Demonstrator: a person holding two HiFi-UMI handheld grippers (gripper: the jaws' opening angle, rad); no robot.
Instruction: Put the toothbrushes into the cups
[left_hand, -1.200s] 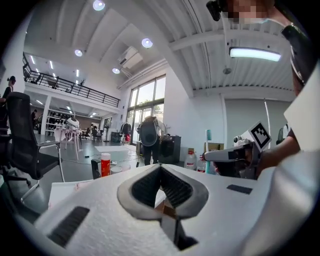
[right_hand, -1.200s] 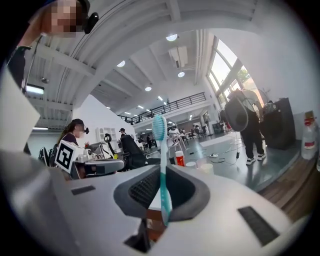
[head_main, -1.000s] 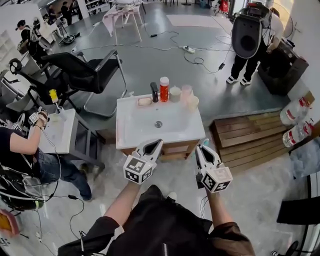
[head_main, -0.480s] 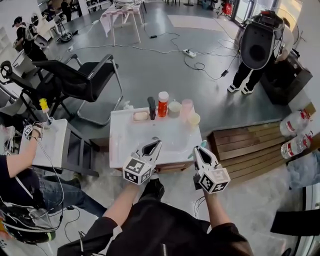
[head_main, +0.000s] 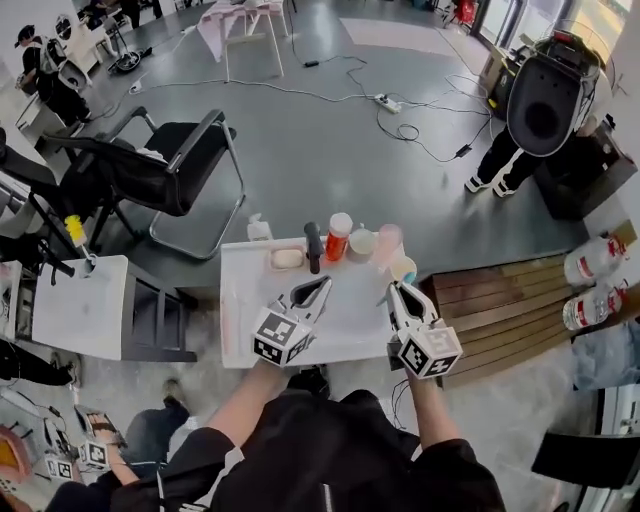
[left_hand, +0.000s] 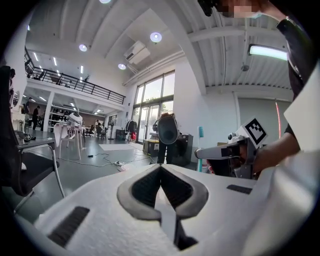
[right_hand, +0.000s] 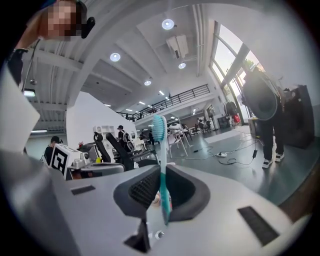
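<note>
A teal toothbrush stands upright between the jaws of my right gripper, which is shut on its handle. In the head view that right gripper hangs over the right part of the white sink counter. Three cups stand at the counter's back right: a pale cup, a pink cup and a small cup just ahead of the right jaws. My left gripper is over the counter's middle, its jaws shut with nothing in them. The left gripper view shows the toothbrush.
A soap dish, a black item and an orange bottle line the counter's back edge. A black chair stands behind left, a wooden pallet to the right, a white stand to the left. A person stands far right.
The sink counter has come closer. Both grippers have moved forward from in front of it to over its top. The toothbrush stays in the right jaws.
</note>
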